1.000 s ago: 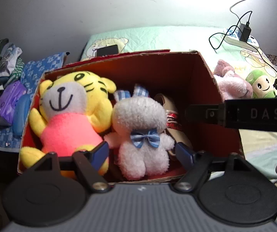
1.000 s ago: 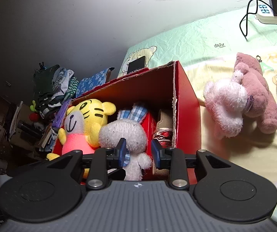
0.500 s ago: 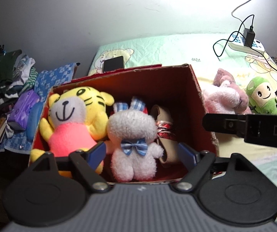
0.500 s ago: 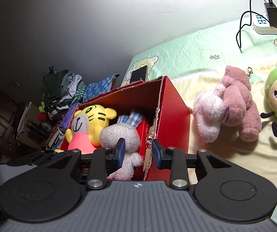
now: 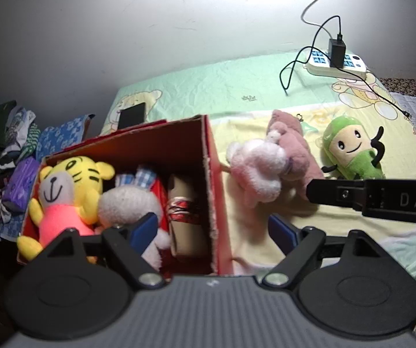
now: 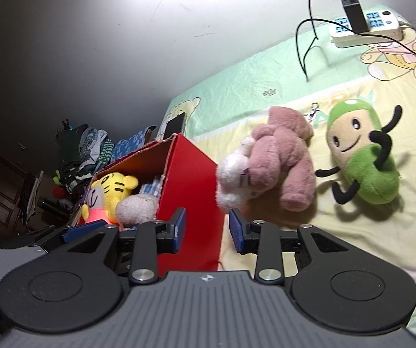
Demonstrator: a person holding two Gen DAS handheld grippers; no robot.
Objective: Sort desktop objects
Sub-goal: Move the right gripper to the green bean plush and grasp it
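Here both grippers' fingers [image 6: 179,226] gape empty beside the red box [image 6: 193,179].

Both claws, left claw [image 5: 213,229] and right claw [image 6: 205,229], slid from the red box [image 6: 190,185] toward the pink plush [image 6: 283,156].

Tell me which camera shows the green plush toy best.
The right wrist view: the green plush toy lies whole and large there, face, arms and legs clear. In the left wrist view it looks smaller, and the right gripper's black finger crosses its lower end.
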